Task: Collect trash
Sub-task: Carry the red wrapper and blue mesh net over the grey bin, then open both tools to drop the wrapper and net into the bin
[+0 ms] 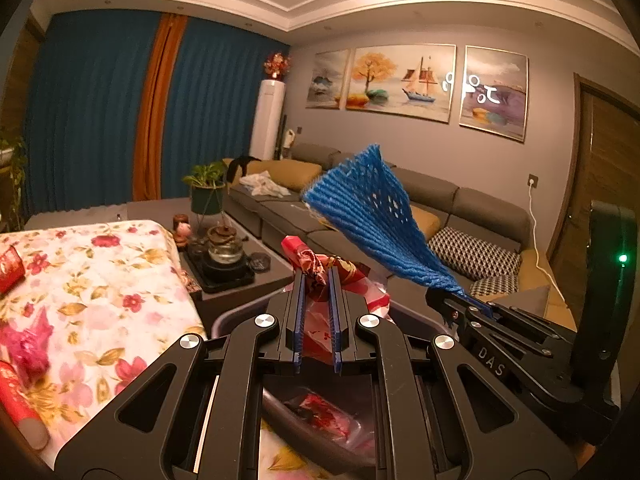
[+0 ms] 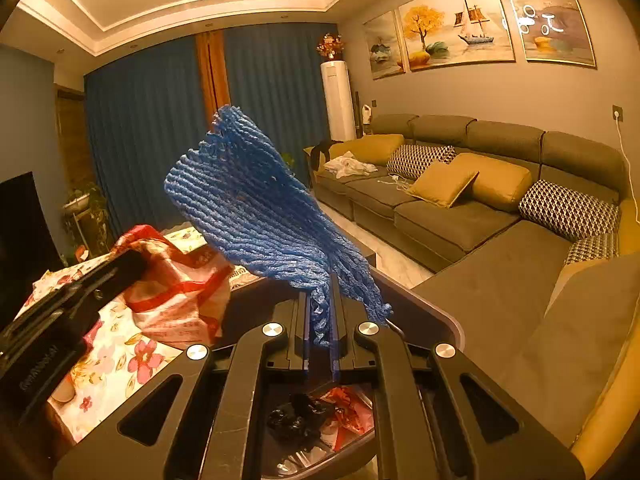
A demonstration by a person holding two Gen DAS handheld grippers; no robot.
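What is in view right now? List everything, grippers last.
blue foam net: one, blue, clamped in right gripper
red plastic bag: one, red and white, clamped in left gripper
trash bin: one, grey, below both grippers, wrappers inside
floral tablecloth: one, white with flowers, left, red trash lying on it
tea set: one, dark, low table beyond
sofa: one, grey, along wall, cushions on it
left gripper: one, black, fingers shut
right gripper: one, black, fingers shut

Blue foam net (image 2: 256,208); red-white wrapper (image 1: 320,268); floral tablecloth (image 1: 100,280).
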